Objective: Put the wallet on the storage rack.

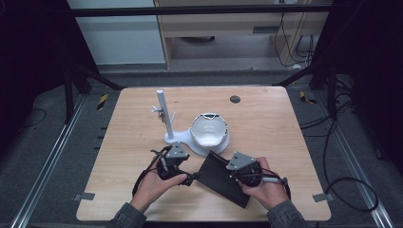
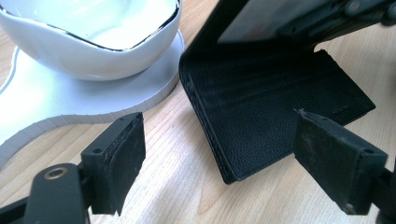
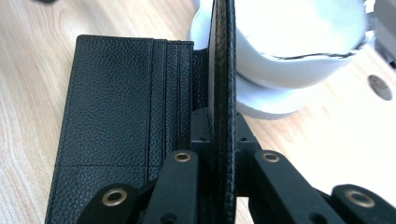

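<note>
A black leather wallet lies open on the wooden table in front of a white bowl. My right gripper is shut on the wallet's upper flap, which stands on edge above the card-slot panel. In the high view the right gripper sits over the wallet's right half. My left gripper is open, its pads either side of the wallet's near corner without touching it. In the high view the left gripper is at the wallet's left end.
The bowl rests on a flat white base that also carries an upright white post with small pegs. A dark round grommet sits near the table's far edge. Bare wood lies to the left and right.
</note>
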`<state>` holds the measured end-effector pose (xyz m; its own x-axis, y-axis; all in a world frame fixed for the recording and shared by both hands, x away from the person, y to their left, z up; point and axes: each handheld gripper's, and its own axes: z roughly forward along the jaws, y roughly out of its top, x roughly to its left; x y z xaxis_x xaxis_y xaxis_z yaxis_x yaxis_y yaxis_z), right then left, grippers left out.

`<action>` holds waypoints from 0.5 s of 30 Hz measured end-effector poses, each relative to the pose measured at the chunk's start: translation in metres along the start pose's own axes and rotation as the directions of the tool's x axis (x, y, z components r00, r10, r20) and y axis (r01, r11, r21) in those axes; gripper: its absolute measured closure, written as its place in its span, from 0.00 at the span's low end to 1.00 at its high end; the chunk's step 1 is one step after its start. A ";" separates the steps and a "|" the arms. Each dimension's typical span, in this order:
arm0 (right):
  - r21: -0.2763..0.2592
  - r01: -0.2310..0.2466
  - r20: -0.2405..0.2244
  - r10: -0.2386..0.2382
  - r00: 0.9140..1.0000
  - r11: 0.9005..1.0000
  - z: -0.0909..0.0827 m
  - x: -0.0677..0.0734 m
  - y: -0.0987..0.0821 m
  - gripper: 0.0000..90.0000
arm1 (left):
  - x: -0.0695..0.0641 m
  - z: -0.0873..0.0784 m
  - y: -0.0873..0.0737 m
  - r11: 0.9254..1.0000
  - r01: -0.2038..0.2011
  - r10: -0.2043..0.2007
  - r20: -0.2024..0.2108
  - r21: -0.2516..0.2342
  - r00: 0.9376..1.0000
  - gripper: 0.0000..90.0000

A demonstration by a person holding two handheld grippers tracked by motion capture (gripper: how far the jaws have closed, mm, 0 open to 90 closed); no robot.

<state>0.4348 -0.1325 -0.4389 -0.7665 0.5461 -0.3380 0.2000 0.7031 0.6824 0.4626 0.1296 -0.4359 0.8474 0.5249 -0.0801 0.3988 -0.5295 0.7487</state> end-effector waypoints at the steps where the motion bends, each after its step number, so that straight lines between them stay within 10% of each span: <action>1: -0.019 -0.010 0.001 0.010 1.000 1.000 -0.003 -0.002 -0.002 0.93 | -0.001 0.000 0.002 1.000 0.002 -0.002 0.002 0.001 1.000 0.17; 15: -0.203 -0.102 0.003 0.105 0.994 0.974 -0.026 -0.019 -0.011 0.93 | -0.008 -0.012 0.032 0.997 -0.073 0.073 0.000 0.014 0.997 0.15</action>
<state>0.4313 -0.1632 -0.4231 -0.7392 0.6183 -0.2669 0.1490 0.5367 0.8305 0.4639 0.1165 -0.4030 0.8743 0.4848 -0.0255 0.3410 -0.5759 0.7430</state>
